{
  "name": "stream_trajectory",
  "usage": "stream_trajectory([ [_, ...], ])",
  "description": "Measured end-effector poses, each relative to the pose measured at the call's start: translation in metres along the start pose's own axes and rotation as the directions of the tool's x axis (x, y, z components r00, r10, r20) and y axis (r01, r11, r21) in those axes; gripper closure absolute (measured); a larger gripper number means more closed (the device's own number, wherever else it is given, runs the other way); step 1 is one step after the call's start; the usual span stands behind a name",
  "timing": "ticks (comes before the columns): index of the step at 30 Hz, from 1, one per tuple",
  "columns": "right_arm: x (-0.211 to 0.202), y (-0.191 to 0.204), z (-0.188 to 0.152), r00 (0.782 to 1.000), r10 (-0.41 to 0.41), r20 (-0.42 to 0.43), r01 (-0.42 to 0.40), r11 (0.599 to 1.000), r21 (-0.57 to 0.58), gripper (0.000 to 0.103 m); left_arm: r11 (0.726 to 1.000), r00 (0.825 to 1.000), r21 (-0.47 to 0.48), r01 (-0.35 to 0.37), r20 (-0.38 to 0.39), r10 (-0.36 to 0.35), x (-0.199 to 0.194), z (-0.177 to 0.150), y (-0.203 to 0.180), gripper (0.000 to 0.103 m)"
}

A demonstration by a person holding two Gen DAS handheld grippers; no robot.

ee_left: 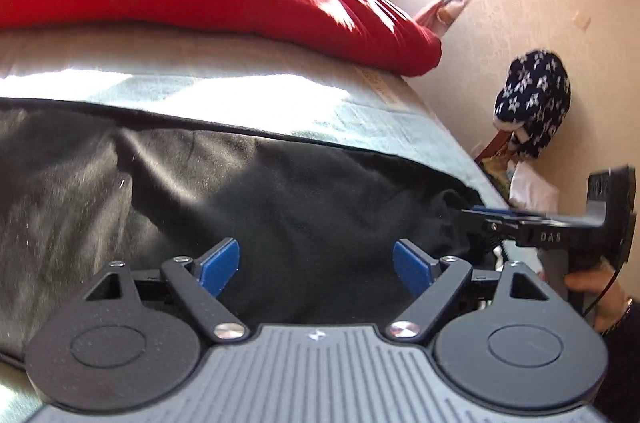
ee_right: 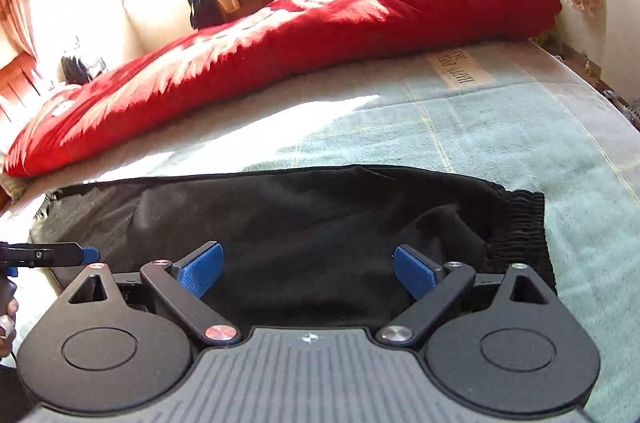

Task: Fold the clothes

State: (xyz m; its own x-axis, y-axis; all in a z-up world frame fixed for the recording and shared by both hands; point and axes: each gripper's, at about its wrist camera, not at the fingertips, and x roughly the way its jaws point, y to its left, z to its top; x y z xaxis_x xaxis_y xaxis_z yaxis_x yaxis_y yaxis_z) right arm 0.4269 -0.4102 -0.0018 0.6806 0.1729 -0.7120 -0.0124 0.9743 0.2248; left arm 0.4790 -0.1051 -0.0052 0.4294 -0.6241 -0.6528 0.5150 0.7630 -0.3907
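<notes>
Black trousers [ee_right: 280, 223] flat on bed [ee_right: 520, 143], beneath both spread, empty tools [ee_left: 316, 269] [ee_right: 306, 271].

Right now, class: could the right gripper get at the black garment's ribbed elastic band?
Probably yes: the right gripper, jaws open and empty, hovers over the black garment, and nothing covers the ribbed band.
</notes>
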Motion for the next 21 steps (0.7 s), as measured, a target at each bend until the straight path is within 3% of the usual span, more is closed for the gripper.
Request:
stream_trajectory([
  [2, 0.03, 0.007, 0.005, 0.995, -0.06, -0.074, 0.056, 0.996, -0.062, 0.008, 0.983, 0.995, 0.159, -0.092, -0.031, 0.098, 0.022, 0.002, -0.012, 0.019],
  [4, 0.058, 0.003, 0.008, 0.989, -0.094, -0.111, 0.084, 0.992, -0.089, 0.007, 0.956, 0.976, 0.235, -0.178, -0.085, 0.202, 0.05, 0.001, -0.008, 0.019],
  [7, 0.085, -0.007, 0.018, 0.988, -0.101, -0.121, 0.093, 0.993, -0.066, 0.0, 0.954, 0.976, 0.235, -0.187, -0.068, 0.208, 0.067, 0.009, 0.009, 0.01],
  [10, 0.097, -0.016, 0.035, 0.988, -0.105, -0.11, 0.1, 0.994, -0.043, 0.0, 0.951, 0.966, 0.204, -0.234, -0.058, 0.25, 0.075, 0.027, 0.024, 0.01],
  [15, 0.088, -0.011, 0.048, 0.991, -0.096, -0.097, 0.094, 0.995, -0.022, 0.0, 0.962, 0.966, 0.134, -0.238, -0.067, 0.248, 0.06, 0.045, 0.038, 0.014],
  [19, 0.058, 0.022, 0.053, 0.997, 0.059, -0.04, -0.061, 0.997, -0.049, 0.0, 0.967, 0.976, 0.143, -0.212, -0.027, 0.218, 0.031, 0.043, 0.055, 0.013],
  [21, 0.061, 0.043, 0.053, 0.992, 0.119, -0.051, -0.122, 0.989, -0.081, 0.0, 0.955, 0.966, 0.15, -0.254, -0.011, 0.259, 0.024, 0.041, 0.07, 0.013],
])
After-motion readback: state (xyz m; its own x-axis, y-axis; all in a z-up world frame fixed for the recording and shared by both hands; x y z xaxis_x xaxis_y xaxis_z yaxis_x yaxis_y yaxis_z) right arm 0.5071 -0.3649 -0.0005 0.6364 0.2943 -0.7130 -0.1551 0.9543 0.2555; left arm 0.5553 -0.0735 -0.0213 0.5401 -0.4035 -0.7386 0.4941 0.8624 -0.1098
